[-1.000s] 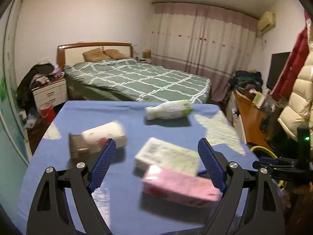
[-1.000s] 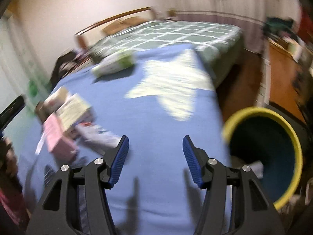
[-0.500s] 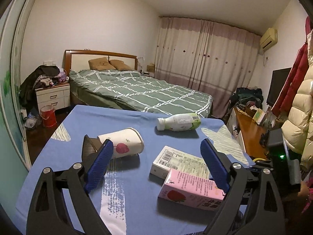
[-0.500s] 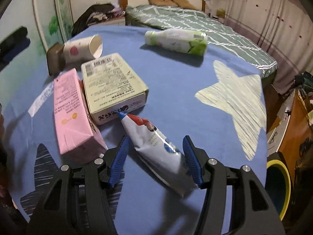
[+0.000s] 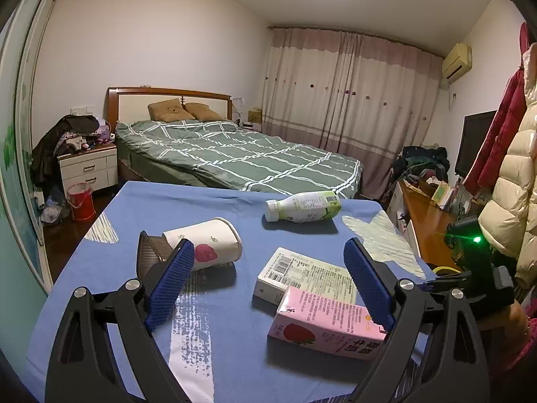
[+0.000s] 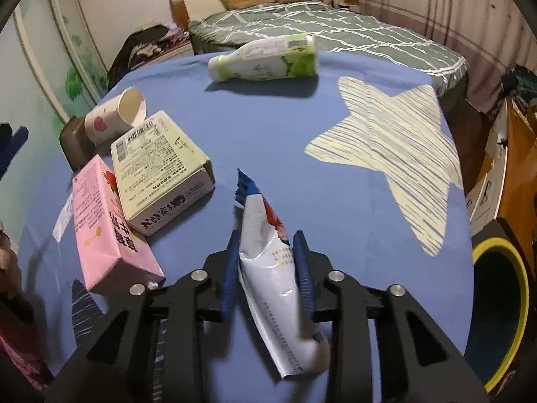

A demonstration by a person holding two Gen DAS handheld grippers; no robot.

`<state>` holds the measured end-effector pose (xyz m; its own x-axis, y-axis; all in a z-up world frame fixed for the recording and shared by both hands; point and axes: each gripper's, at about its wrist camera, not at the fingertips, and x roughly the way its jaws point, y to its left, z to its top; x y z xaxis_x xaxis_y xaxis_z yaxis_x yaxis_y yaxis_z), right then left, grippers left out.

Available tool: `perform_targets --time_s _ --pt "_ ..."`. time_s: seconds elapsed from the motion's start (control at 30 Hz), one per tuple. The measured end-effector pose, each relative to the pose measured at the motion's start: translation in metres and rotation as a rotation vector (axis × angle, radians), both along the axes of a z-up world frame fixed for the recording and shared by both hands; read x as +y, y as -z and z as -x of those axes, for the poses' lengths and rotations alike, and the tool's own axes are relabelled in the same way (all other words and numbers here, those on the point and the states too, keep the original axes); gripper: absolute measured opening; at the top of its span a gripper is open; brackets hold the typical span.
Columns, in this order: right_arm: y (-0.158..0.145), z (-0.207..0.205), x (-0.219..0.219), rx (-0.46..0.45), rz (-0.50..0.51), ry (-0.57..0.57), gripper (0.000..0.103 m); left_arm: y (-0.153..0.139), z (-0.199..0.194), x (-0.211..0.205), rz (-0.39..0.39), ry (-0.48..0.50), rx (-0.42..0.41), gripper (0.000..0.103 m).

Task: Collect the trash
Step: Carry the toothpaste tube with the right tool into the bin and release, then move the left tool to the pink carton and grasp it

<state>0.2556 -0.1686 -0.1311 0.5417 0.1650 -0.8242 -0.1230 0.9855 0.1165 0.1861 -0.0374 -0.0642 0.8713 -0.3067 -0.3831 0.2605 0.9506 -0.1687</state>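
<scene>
I am closing my right gripper (image 6: 266,268) on the crinkly white snack bag (image 6: 275,268) lying between its fingers. I should squeeze its middle gently. My left gripper (image 5: 268,282) is spread wide, holding nothing.

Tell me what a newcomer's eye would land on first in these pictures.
First, the right gripper, its jaws closing around a crinkled white snack wrapper at the near edge of the blue tablecloth. Left of it, a pink milk carton lies against a pale box; a yellow-rimmed bin waits at the right.
</scene>
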Motion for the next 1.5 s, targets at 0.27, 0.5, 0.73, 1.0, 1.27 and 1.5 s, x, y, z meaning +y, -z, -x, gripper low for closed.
perform_targets --time_s 0.27,0.5,0.73,1.0,1.27,1.5 --pt "-0.021 0.019 -0.017 -0.068 -0.064 0.047 0.028 0.001 -0.003 -0.003 -0.009 0.002 0.003 0.09" --pt "-0.039 0.04 -0.062 -0.133 -0.092 0.173 0.028 0.002 -0.002 -0.007 -0.015 0.013 0.004 0.09" --pt "-0.026 0.059 -0.142 -0.114 -0.066 0.398 0.029 0.004 -0.002 -0.014 -0.034 0.031 0.001 0.09" --pt "0.003 0.08 -0.217 -0.054 -0.014 0.64 0.03 0.009 -0.003 -0.024 -0.065 0.058 0.011 0.09" --pt "0.019 0.087 -0.245 -0.025 0.016 0.73 0.045 0.012 -0.003 -0.036 -0.1 0.087 0.018 0.09" --pt "0.017 0.091 -0.238 -0.044 0.007 0.718 0.045 0.015 0.002 -0.054 -0.141 0.153 0.023 0.09"
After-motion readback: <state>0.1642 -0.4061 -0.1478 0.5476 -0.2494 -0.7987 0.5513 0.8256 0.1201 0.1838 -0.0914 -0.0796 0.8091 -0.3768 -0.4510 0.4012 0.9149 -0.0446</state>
